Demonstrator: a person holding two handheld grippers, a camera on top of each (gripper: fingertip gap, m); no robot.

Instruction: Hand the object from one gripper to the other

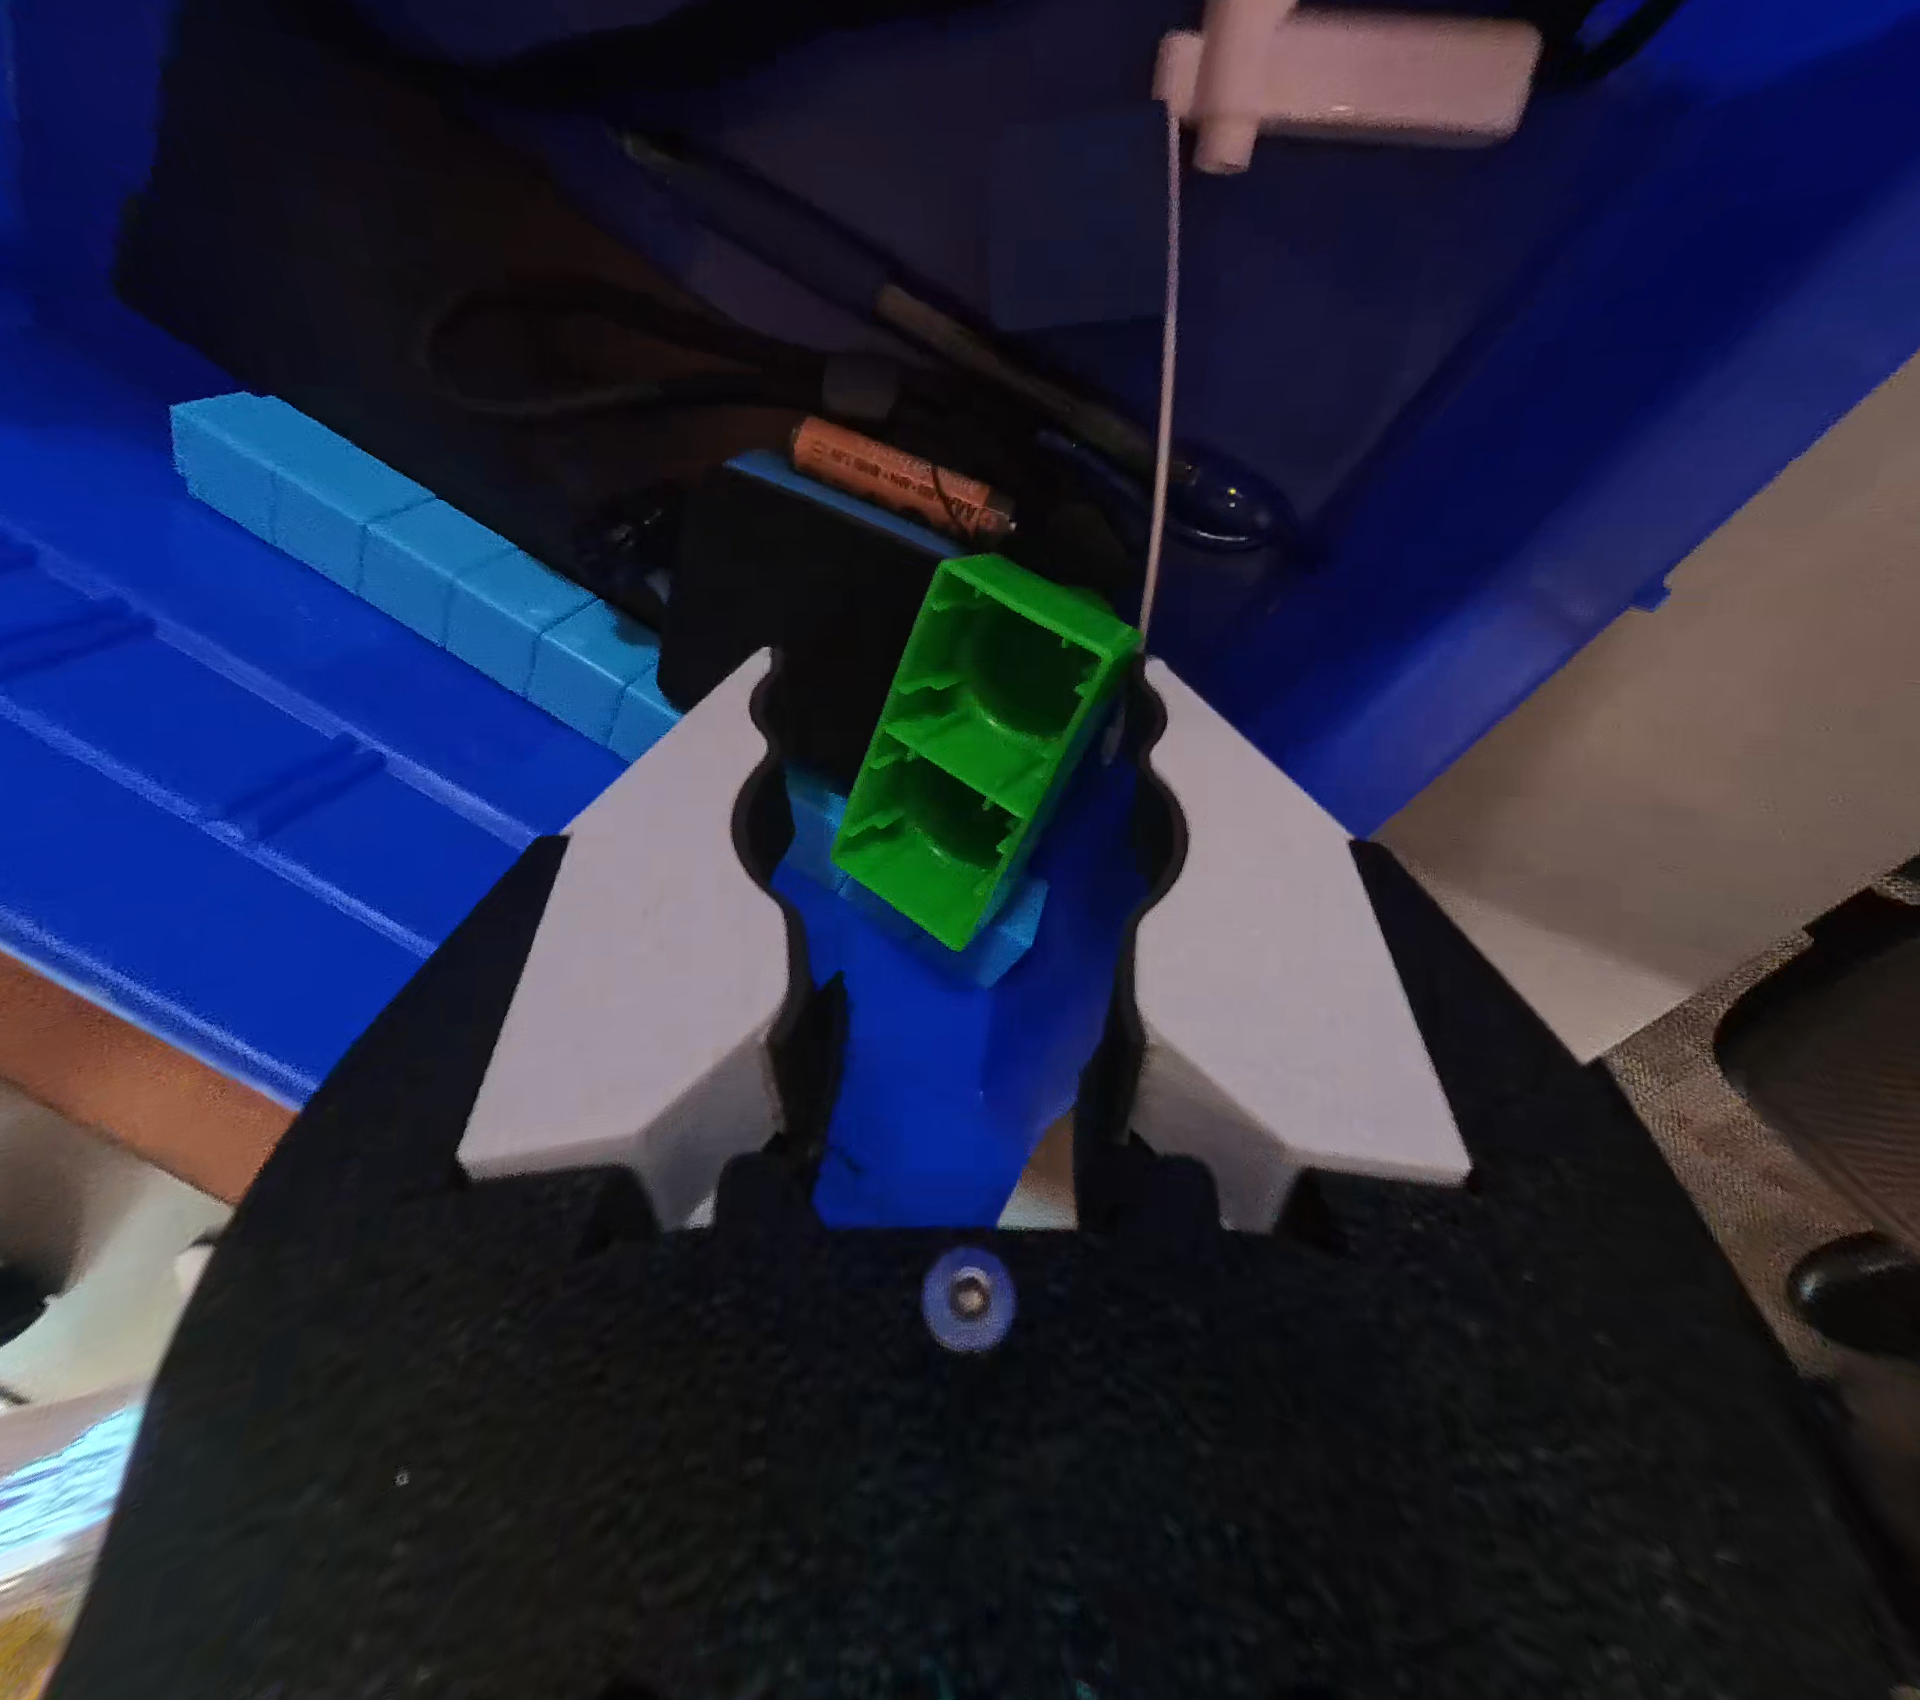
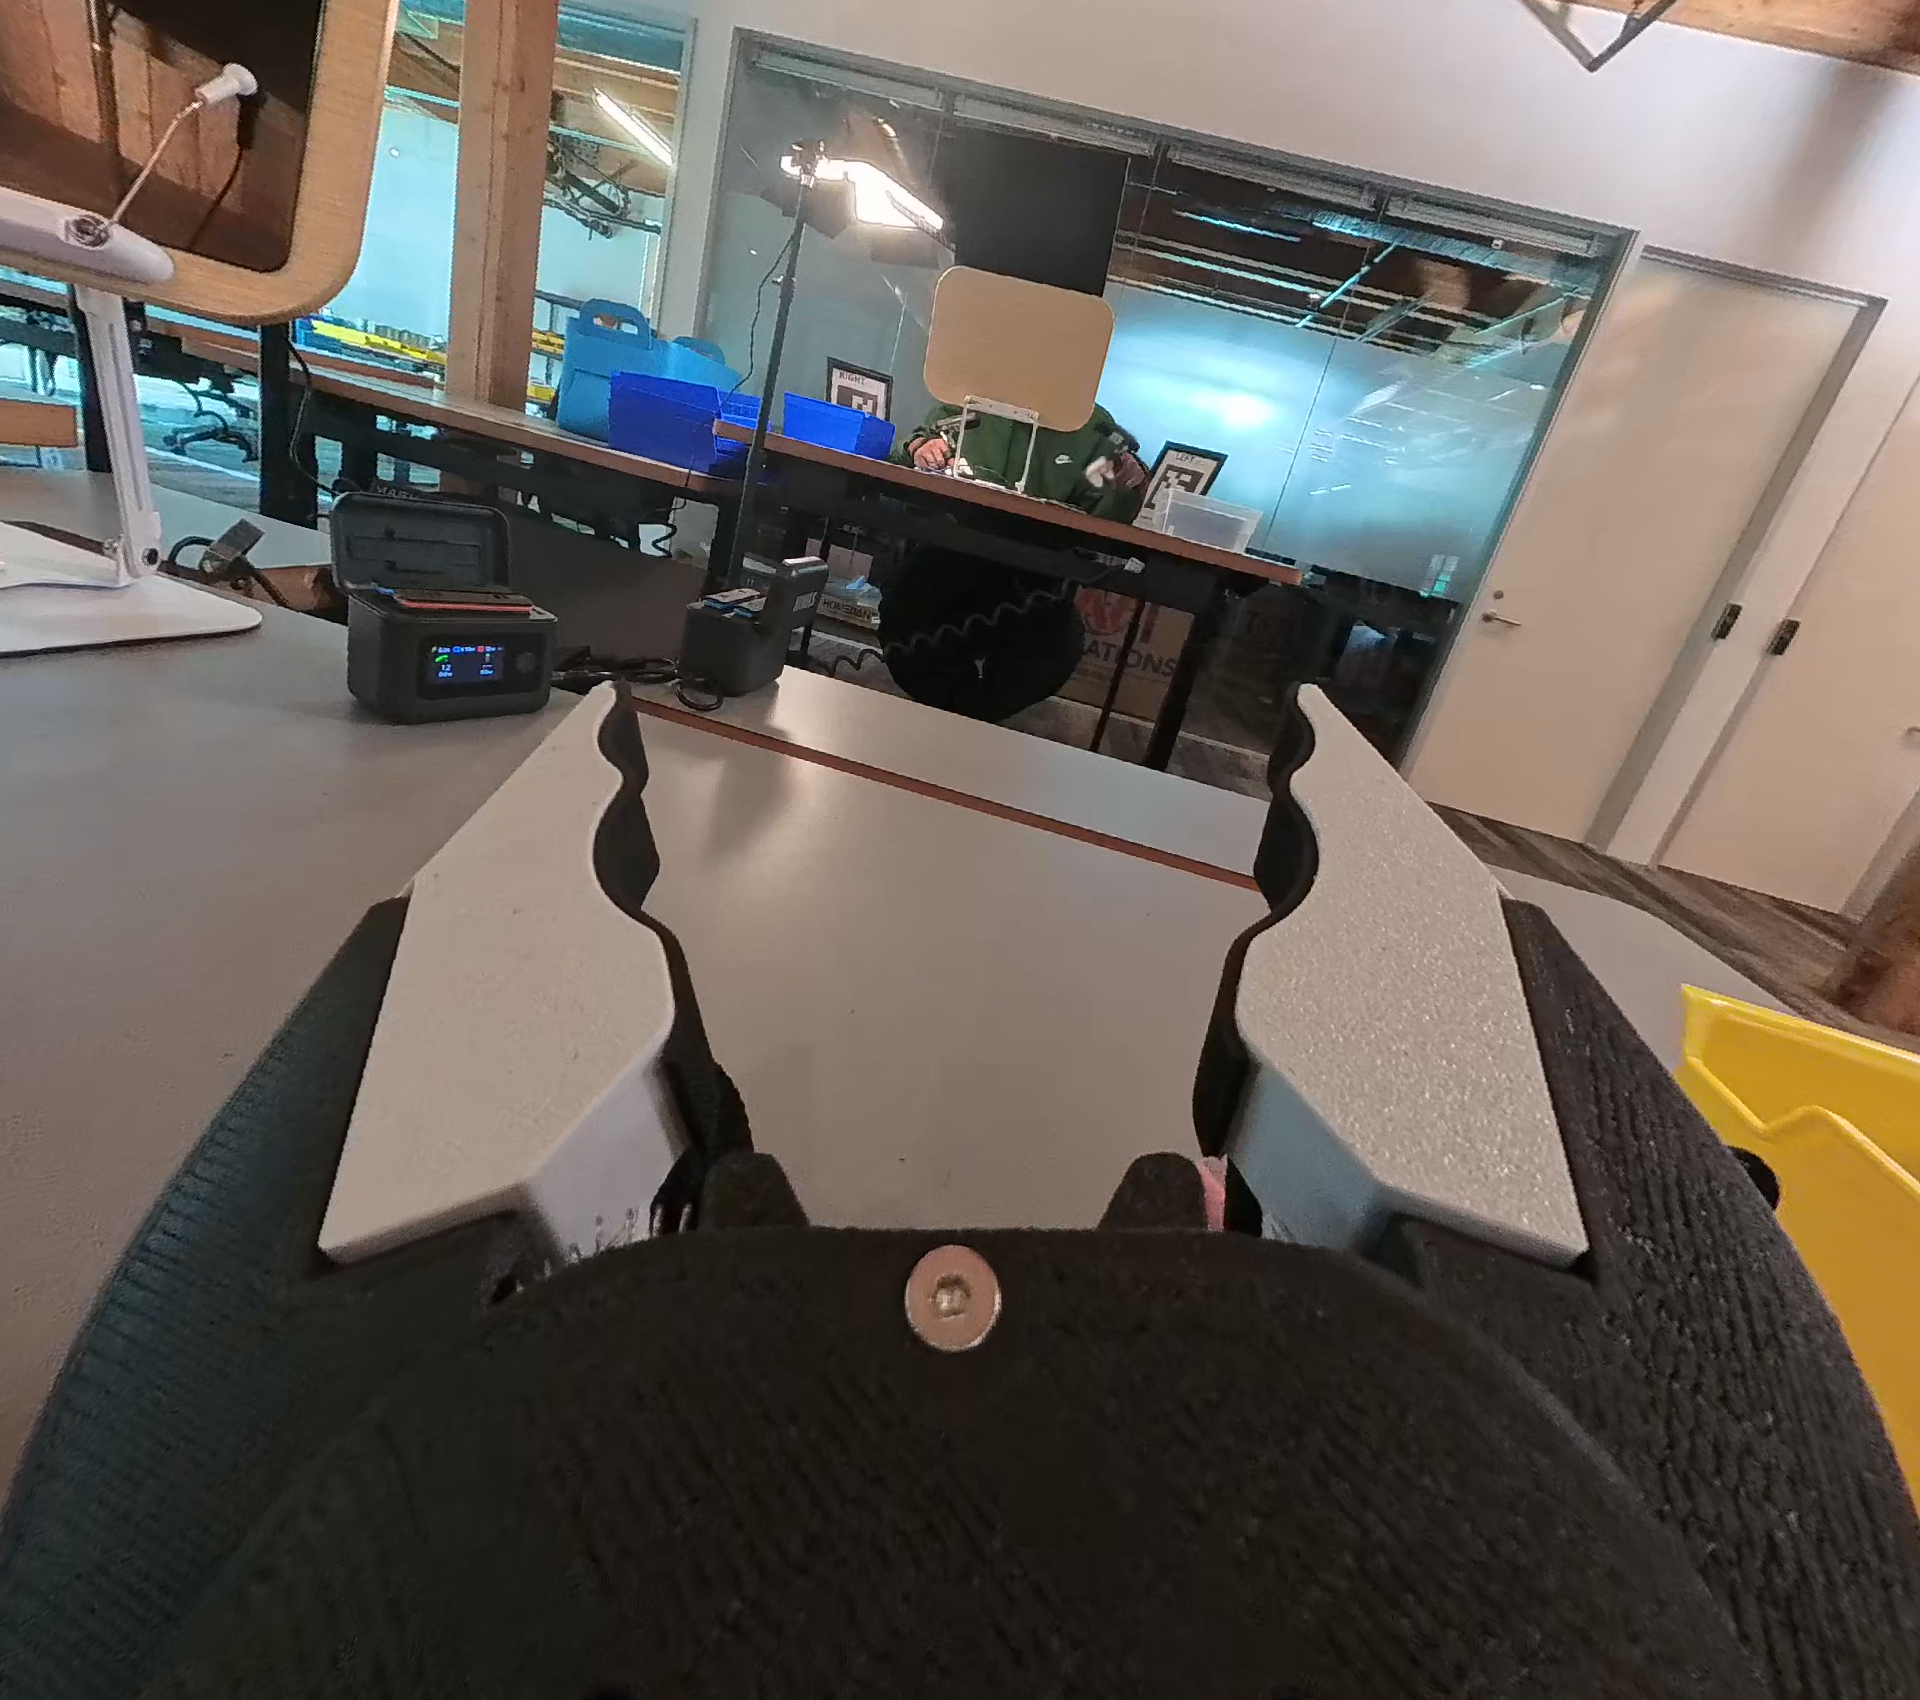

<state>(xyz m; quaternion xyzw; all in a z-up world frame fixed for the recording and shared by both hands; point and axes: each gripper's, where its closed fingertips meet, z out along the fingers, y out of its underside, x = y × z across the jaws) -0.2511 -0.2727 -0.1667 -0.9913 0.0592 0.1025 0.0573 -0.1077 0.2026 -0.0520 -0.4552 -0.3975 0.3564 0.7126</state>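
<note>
Two tools are in play, and only one is near the object. The left tool (image 1: 956, 663) points down into a blue bin (image 1: 208, 715), its jaws partly apart around a green brick (image 1: 977, 746). The brick lies tilted, hollow underside up, on a light-blue block among the clutter near the bin's wall. Its right edge is against the right finger, while a gap shows on the left side, so it is bracketed rather than clamped. That placement looks deliberate: with the brick centred between the fingers, closing them should catch its two long sides. A thin white cord (image 1: 1169, 362) runs from beside the right fingertip up to a white tag (image 1: 1351, 71); whether it is caught under that finger cannot be told, and it could snag on the lift.

The right tool (image 2: 956, 694) hangs over the bare grey tabletop (image 2: 935, 975), jaws wide apart and empty, with a yellow bin (image 2: 1818, 1131) at its right. Held open and clear, it seems to be waiting to receive. The pickup itself appears not yet done, so the handover lies ahead.
</note>
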